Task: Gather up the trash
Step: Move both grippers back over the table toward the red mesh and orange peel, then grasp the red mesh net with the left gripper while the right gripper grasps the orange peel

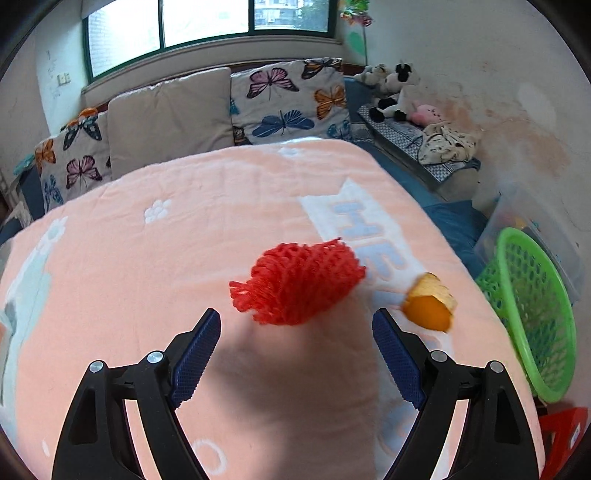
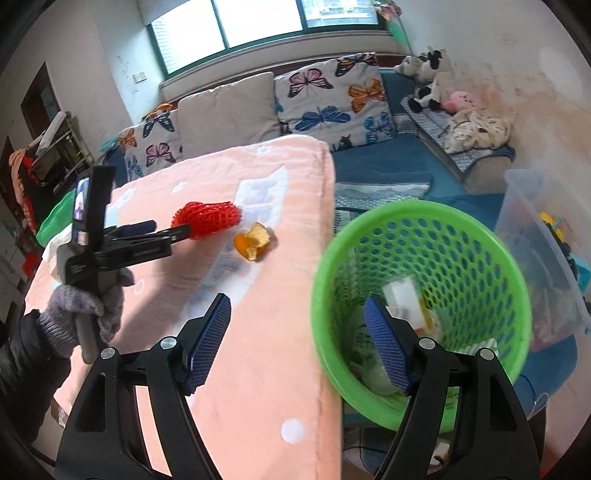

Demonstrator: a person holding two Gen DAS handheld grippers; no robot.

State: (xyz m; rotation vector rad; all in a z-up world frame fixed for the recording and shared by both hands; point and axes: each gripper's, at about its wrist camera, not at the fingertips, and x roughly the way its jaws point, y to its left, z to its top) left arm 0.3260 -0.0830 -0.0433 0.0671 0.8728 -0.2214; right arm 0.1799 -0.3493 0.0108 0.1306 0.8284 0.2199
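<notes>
bright daylight from the window (image 1: 207, 26); fisheye-warped edges, slight motion blur

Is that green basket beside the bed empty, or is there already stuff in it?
Not empty. The green basket stands upright, and through its open top the right wrist view shows white packaging and other scraps at the bottom.

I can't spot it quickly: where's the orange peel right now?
The orange peel lies on the pink blanket, just right of the red foam net and near the edge beside the green basket.

Pink blanket (image 1: 147, 258): red netting (image 1: 299, 282), orange peel (image 1: 430, 304).
</notes>
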